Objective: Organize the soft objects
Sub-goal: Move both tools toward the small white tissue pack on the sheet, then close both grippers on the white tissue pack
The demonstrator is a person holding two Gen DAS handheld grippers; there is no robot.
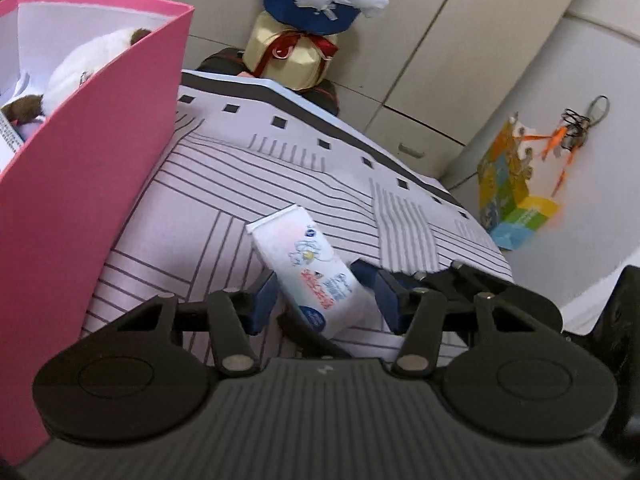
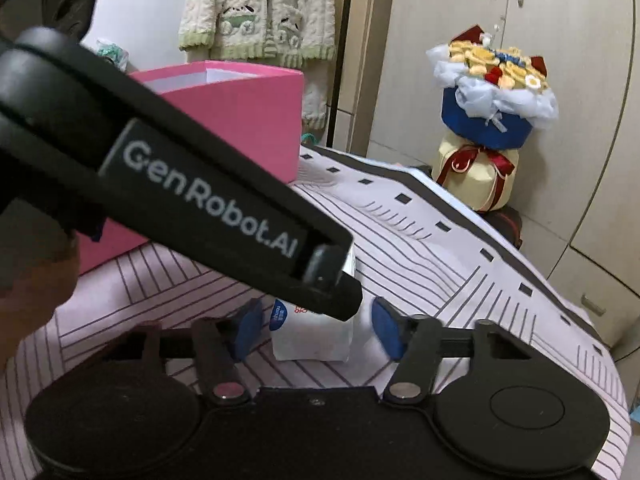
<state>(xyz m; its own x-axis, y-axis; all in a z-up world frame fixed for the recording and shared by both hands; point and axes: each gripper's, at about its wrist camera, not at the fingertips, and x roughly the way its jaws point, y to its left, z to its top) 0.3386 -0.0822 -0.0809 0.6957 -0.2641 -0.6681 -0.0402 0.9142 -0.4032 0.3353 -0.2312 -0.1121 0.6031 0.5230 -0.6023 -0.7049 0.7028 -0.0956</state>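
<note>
- Left claw (image 1: 324,300) tilts downward, its blue pads either side of a white tissue pack (image 1: 310,268) lying on the striped bed (image 1: 280,168); gaps show, so no grip.
- Right claw (image 2: 316,326) likewise straddles the pack (image 2: 312,340), not touching.
- Pink box (image 1: 80,184) stands at far left.

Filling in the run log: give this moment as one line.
left tongs: open around tissue pack | right tongs: open around it | pack: lying on striped cover, ungripped | pink box: nearby

White tissue pack (image 1: 310,270) with blue-red print, lying tilted on striped sheet (image 1: 224,176); pink box (image 1: 92,168) upright nearby, plush toy (image 1: 86,64) inside.
</note>
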